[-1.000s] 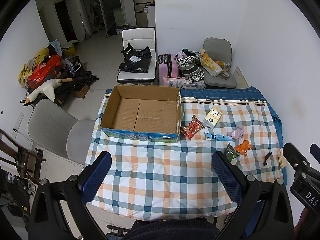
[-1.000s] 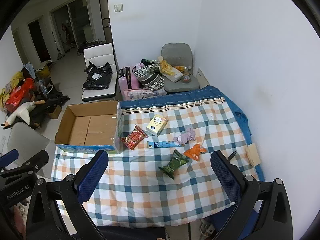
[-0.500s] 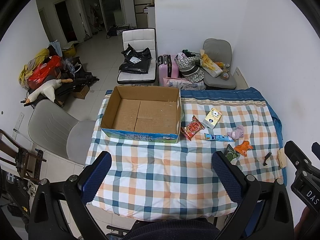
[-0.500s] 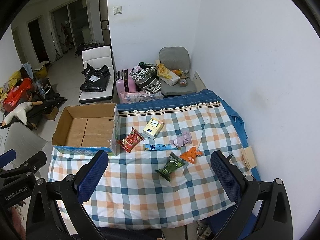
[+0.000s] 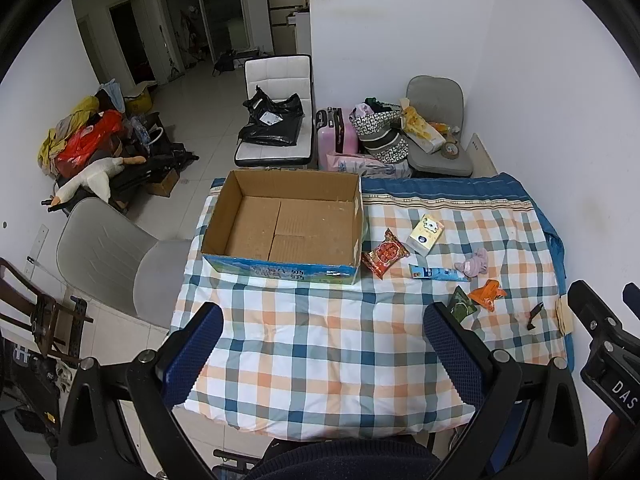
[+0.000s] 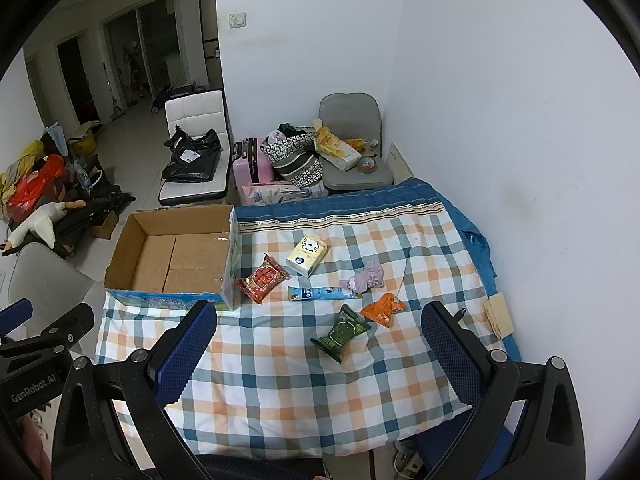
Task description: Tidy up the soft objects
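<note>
Hovering above near edge of table (image 6: 280, 400), both right gripper (image 6: 320, 354) and left gripper (image 5: 322, 348) spread wide, holding nothing. Lying right of box (image 6: 176, 258): green packet (image 6: 340, 332) (light, crinkly, probably slippery). Best pinched across middle.

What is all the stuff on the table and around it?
open cardboard box: 1, brown, table's left side, nothing inside
red snack packet: 1, beside box
pale yellow tissue pack: 1, mid-table
blue tube: 1, below tissue pack
crumpled lilac cloth: 1, at tube's right end
orange packet: 1, right of centre
green packet: 1, nearest the grippers
checked tablecloth: 1, blue-orange-white
white chair: 1, holding black bags
grey chair: 1, by wall
pink suitcase: 1, on floor
left gripper: open
right gripper: open
</note>
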Available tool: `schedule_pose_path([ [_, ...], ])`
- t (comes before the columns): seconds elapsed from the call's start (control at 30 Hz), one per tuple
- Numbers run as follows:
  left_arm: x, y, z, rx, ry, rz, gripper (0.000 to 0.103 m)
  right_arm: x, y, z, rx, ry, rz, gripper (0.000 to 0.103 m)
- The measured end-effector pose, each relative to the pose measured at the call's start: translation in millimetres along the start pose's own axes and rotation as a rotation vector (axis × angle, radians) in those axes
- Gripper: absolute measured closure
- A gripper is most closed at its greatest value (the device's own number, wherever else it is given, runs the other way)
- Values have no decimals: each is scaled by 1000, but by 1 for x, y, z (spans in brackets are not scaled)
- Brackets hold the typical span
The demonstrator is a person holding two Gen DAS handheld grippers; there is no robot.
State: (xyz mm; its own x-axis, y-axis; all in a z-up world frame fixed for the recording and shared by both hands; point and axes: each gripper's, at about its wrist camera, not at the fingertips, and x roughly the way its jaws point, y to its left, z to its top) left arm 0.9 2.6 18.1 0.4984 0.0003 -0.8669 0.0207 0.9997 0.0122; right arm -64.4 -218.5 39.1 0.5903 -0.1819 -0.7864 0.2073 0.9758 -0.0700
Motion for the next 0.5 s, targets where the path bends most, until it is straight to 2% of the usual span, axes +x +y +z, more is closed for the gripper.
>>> schedule_pose_path([
  [0.5, -1, 0, -1, 1, 1, -1, 0, 0, 1, -1, 4, 6, 2, 0],
])
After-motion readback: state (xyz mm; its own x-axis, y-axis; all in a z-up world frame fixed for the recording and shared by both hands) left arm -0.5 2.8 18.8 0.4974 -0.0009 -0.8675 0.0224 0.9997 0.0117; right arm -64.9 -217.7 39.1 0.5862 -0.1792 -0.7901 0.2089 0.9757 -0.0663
